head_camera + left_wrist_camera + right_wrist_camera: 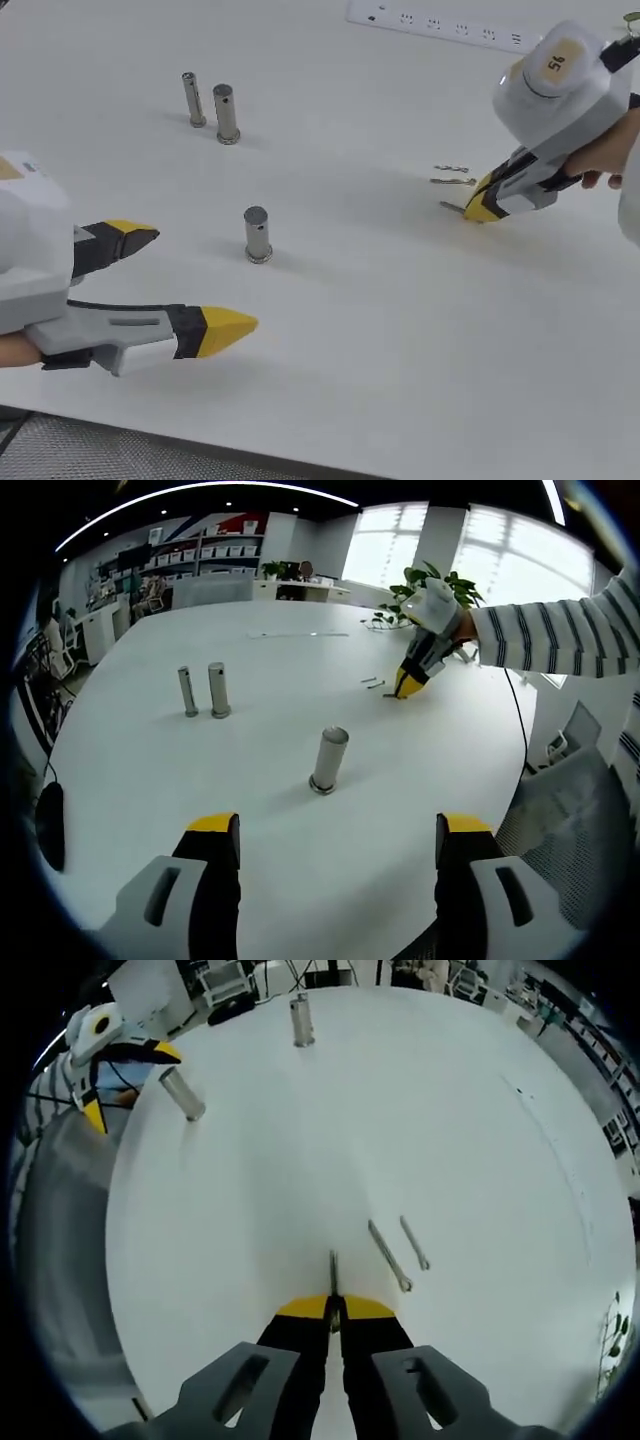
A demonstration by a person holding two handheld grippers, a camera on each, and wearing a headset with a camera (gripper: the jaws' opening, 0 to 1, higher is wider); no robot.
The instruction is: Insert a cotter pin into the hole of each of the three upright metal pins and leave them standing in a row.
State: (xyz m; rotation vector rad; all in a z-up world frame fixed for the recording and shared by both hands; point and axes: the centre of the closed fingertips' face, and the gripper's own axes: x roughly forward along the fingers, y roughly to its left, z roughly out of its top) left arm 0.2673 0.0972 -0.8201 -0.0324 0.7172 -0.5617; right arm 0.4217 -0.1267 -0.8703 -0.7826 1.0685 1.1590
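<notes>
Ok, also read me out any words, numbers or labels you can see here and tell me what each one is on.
"56": on the yellow sticker on the housing of the right gripper.
Corner sticker on the left gripper: cut off by the picture's edge, unreadable.
Marks on the power strip at the far side of the table: too small to read.

Your left tool [200, 278] and right tool [476, 212] have white-grey bodies, black jaws and yellow tips; the right bears a "56" label. Your sleeve [560, 635] is dark-and-white striped.
</notes>
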